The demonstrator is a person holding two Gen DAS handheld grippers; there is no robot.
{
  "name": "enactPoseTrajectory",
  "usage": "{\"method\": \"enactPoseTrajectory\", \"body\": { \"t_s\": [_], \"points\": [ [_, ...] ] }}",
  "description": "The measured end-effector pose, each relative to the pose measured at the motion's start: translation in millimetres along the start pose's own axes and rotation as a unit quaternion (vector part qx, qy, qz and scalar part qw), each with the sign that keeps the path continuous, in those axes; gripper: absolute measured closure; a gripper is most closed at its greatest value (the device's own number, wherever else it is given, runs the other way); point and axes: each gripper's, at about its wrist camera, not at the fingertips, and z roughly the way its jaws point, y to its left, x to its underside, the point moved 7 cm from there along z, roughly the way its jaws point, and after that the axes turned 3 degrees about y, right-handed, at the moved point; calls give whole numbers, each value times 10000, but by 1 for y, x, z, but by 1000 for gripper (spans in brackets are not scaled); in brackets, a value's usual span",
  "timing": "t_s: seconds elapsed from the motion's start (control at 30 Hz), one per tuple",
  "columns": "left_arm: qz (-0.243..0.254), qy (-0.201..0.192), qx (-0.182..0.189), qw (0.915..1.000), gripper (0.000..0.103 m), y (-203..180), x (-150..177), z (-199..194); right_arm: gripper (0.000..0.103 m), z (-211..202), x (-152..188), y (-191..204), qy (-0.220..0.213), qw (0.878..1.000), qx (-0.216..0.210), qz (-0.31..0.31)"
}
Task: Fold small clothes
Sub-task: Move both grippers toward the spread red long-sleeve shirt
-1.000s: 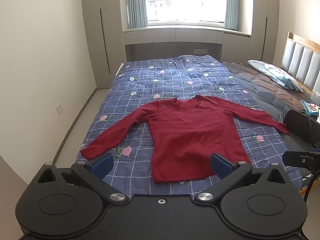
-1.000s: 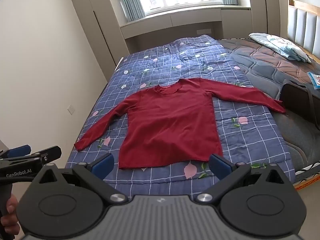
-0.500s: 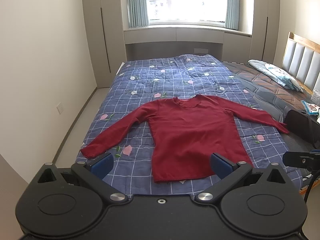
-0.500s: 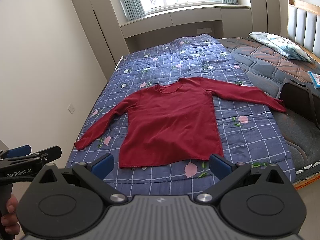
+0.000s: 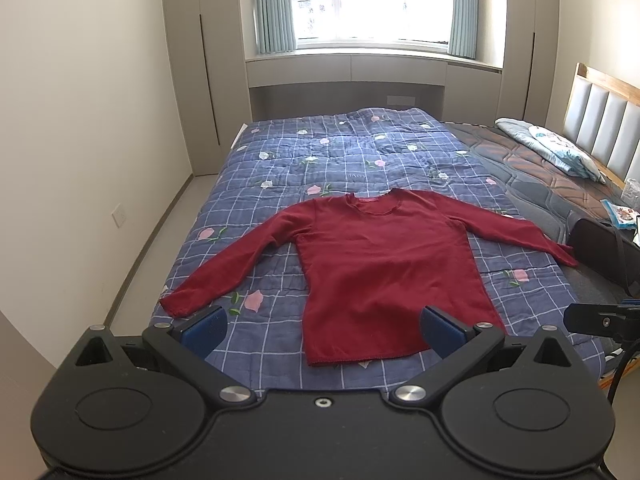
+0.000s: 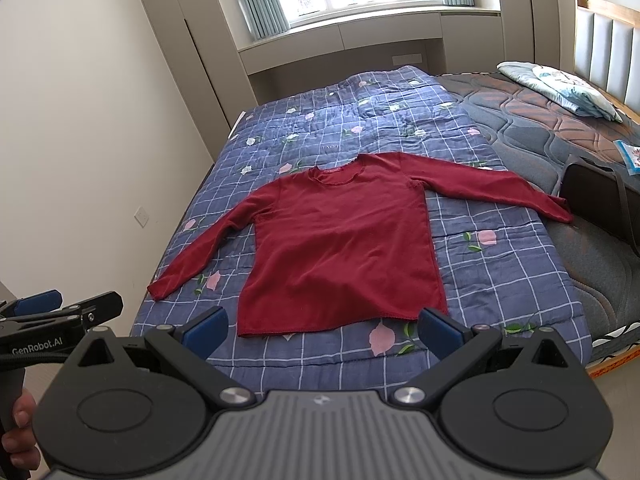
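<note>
Both tools are hanging released: the left gripper (image 5: pixel 323 326) and right gripper (image 6: pixel 323 327) are gaping wide, holding nothing. Beyond them the shirt (image 5: pixel 384 268) is lying flat on the quilt (image 5: pixel 352 152), sleeves spread, hem nearest. Judged light, limp, unbreakable; cuffs or hem corners are offering the best pinch. Only the right view is showing the person's hand (image 6: pixel 18 428); the left view is showing more window.

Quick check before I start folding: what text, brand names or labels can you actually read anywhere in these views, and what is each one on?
"GenRobot.AI": white lettering on the side of the left hand-held gripper, seen in the right wrist view.
Faint stitched lettering on the blue quilt beyond the red shirt: too blurred to read.
Printed packet on the mattress at right: too small to read.
Nothing else legible.
</note>
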Motion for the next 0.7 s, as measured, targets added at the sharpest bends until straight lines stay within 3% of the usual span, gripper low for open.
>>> {"method": "enactPoseTrajectory", "body": {
  "t_s": [0.7],
  "points": [
    [77,171,103,9998,1,2,0,16,0,13,2,1,194,9997,76,108]
  ]
}}
